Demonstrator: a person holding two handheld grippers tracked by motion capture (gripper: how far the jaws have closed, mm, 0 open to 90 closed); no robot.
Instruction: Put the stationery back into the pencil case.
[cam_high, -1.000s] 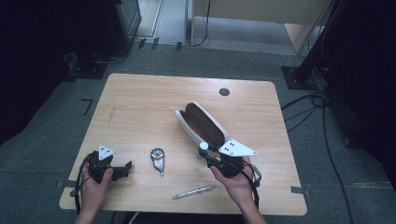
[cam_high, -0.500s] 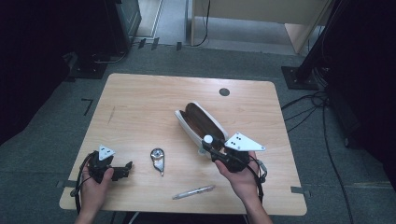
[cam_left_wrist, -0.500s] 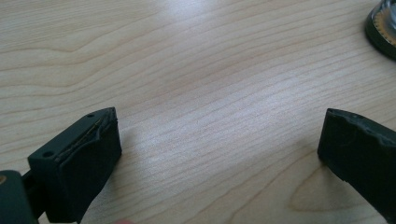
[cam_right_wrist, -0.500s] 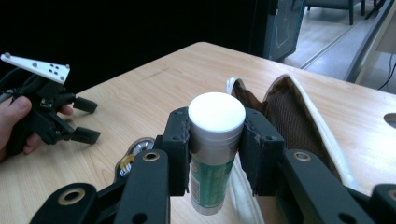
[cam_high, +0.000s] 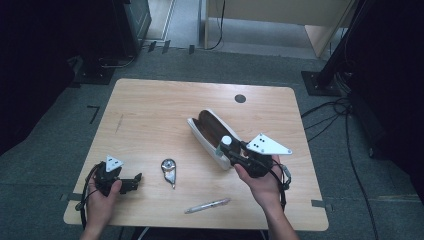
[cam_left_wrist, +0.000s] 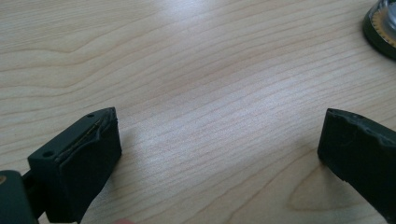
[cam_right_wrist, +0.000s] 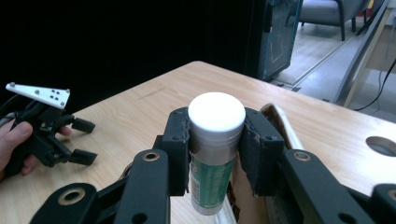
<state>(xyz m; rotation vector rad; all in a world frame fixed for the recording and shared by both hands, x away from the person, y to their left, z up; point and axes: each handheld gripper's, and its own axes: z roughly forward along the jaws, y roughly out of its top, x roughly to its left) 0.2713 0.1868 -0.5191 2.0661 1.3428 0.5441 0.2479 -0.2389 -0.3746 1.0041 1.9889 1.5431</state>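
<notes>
My right gripper is shut on a small upright tube with a white cap, held above the near end of an open white case with a brown lining. In the right gripper view both pads press the grey and green tube just under its cap. My left gripper rests near the table's front left corner, open, with bare wood between its jaws.
A silver round-headed metal piece lies between the two hands; its round edge shows beyond the left jaws. A pen lies near the front edge. A dark cable hole sits at the back. The wooden table stands on grey floor.
My right gripper has lifted the white-capped tube higher and slightly to the right over the case's near end. The left gripper has kept still.
</notes>
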